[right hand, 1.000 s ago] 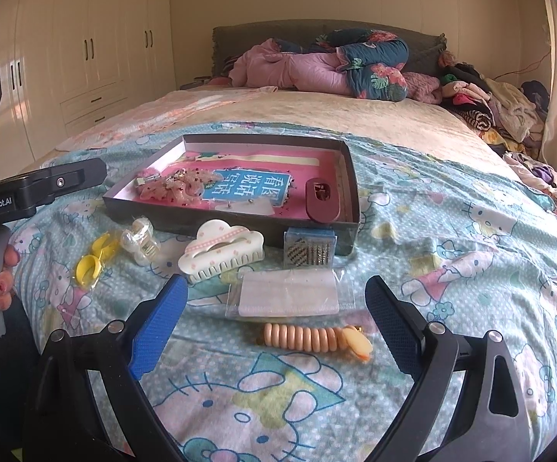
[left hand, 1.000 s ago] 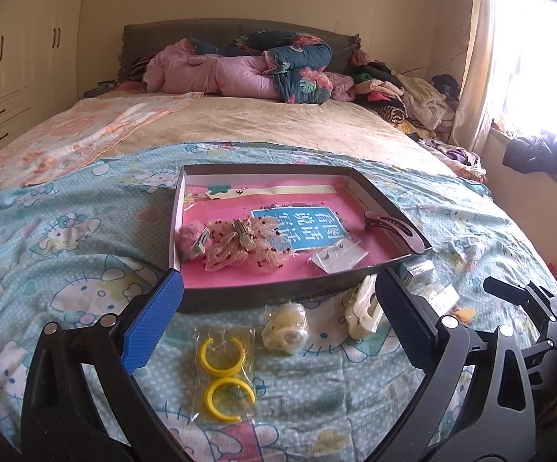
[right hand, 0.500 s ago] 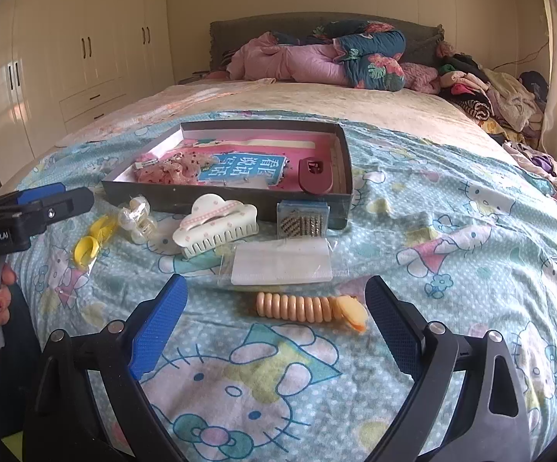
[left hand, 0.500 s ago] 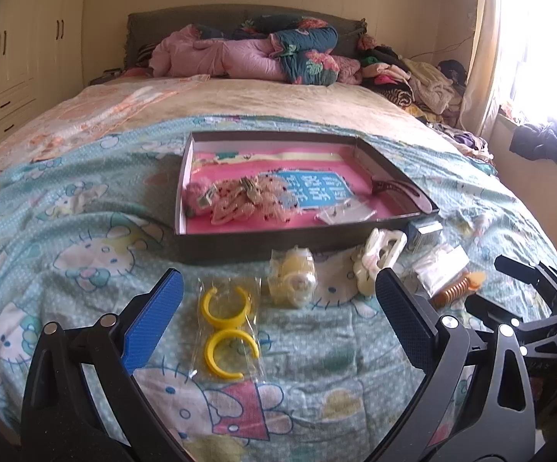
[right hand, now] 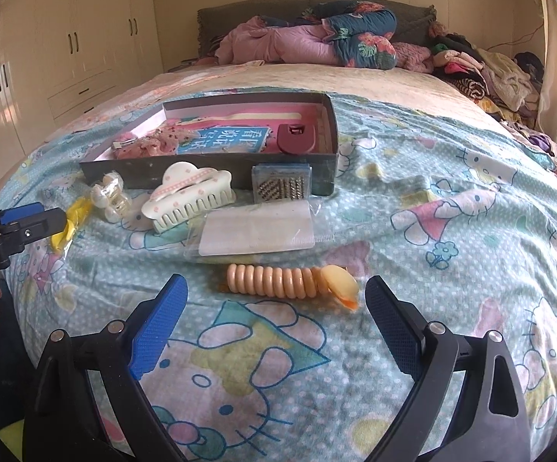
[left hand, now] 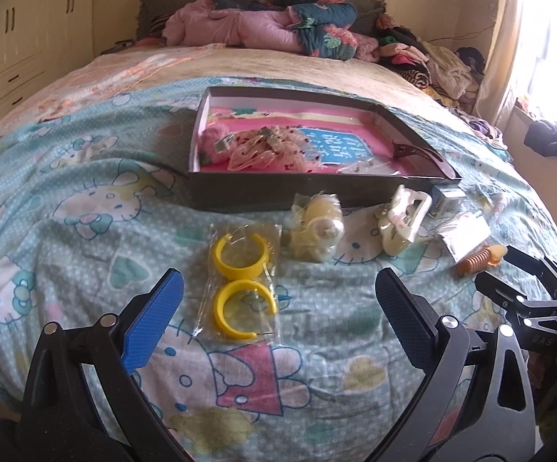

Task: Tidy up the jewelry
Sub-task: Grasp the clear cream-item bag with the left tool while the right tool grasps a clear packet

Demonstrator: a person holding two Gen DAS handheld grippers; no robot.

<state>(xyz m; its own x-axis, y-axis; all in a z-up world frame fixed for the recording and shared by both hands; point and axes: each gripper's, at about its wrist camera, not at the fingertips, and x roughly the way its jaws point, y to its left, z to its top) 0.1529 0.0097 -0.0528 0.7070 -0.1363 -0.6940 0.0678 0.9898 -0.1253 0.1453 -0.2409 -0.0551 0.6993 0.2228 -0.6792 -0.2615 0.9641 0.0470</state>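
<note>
Both tools hang spread wide and empty above the bed. Right tool [right hand: 274, 300] is nearer its piece — the coil hair tie [right hand: 291, 282] lies just ahead, between the fingers, its long axis crosswise to them, well in front of the tray [right hand: 209, 171]. It is peach, ribbed, with a pale yellow-and-orange end. Left tool [left hand: 276, 298] faces the yellow hoops [left hand: 241, 283], bagged in clear plastic, one behind the other — also in front of the tray.

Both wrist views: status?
Left gripper open, empty, over bagged yellow hoops. Right gripper open, empty, at peach spiral hair tie. Tray beyond; claw clip between, not blocking.
</note>
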